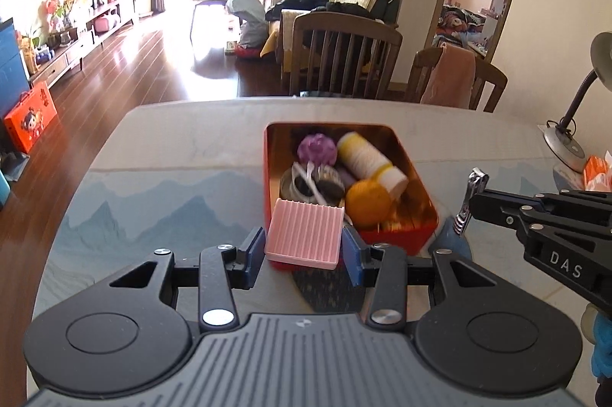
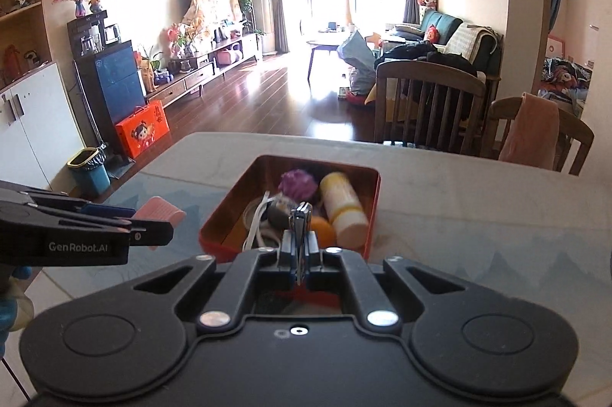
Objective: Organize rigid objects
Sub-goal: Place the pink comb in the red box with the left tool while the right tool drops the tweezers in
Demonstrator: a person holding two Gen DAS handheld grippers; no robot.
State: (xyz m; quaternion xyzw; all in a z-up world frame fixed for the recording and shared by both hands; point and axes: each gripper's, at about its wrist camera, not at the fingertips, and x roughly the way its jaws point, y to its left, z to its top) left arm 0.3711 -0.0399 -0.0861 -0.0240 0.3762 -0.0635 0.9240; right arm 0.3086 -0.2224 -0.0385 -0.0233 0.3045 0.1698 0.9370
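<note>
My left gripper [image 1: 304, 246] is shut on a pink ribbed tray [image 1: 305, 235], held above the near left corner of the red tin box [image 1: 397, 238]. In the right wrist view that pink ribbed tray [image 2: 158, 212] shows left of the red tin box [image 2: 373, 212]. My right gripper [image 2: 300, 254] is shut on a silver nail clipper [image 2: 300, 219], held upright over the box's near edge. In the left wrist view the nail clipper [image 1: 468, 204] hangs right of the box. The box holds a purple ball [image 1: 316, 148], a yellow-and-white bottle [image 1: 369, 158], an orange ball [image 1: 368, 202] and a dark round item with a white cord [image 1: 306, 185].
The box stands on a grey table with a mountain-print mat [image 1: 153, 208]. A desk lamp [image 1: 573, 135] and an orange packet [image 1: 596, 171] sit at the right. Two wooden chairs [image 1: 344, 55] stand behind the far edge. A blue bin [image 2: 90, 170] is on the floor at left.
</note>
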